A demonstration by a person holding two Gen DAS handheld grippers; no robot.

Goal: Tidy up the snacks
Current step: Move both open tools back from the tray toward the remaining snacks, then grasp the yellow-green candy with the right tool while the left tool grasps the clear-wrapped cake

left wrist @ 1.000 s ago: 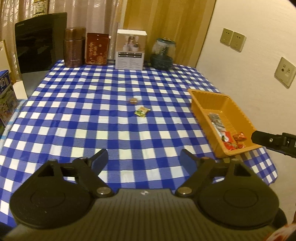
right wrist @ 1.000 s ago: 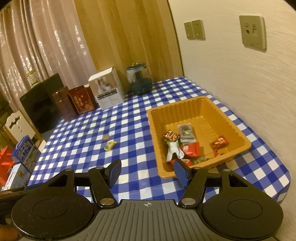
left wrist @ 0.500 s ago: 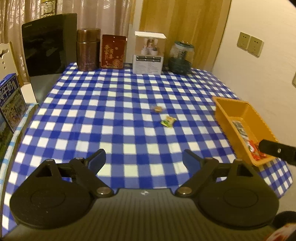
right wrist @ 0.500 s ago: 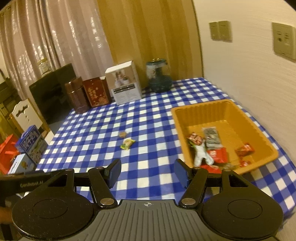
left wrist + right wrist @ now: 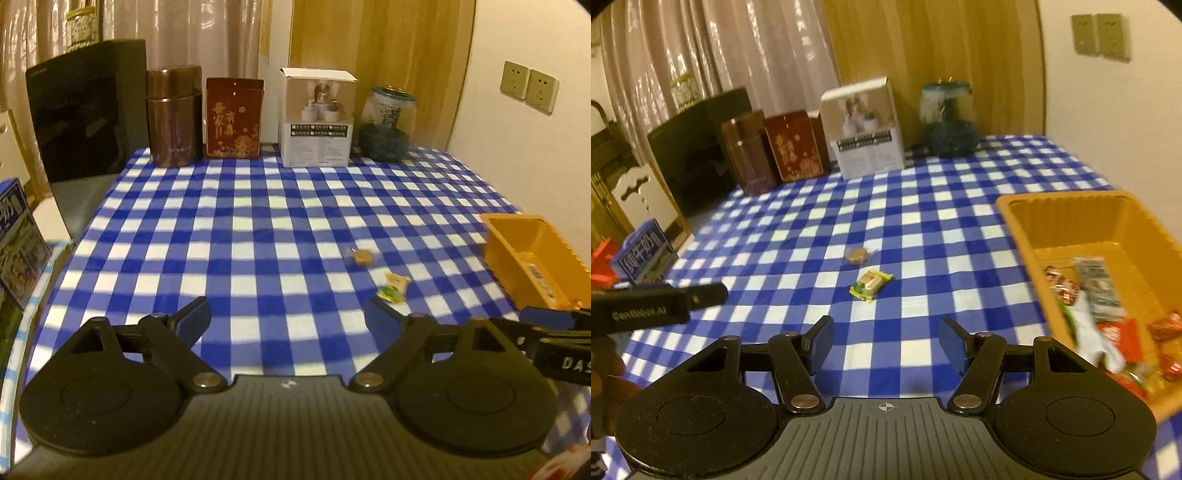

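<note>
Here 2 snacks (image 5: 870, 284) lie beside the tray (image 5: 1067, 206); both grippers empty.

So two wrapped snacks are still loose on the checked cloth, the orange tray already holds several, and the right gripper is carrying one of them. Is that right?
Not quite. The right gripper carries nothing: the right wrist view shows its jaws apart with only cloth between them. The rest stands: the round brown snack and the green-wrapped snack lie loose on the checked cloth, and the orange tray already holds several.

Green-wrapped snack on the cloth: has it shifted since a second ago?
No. The green-wrapped snack lies just in front of the round brown candy, as before, left of the orange tray. Only the cameras moved.
</note>
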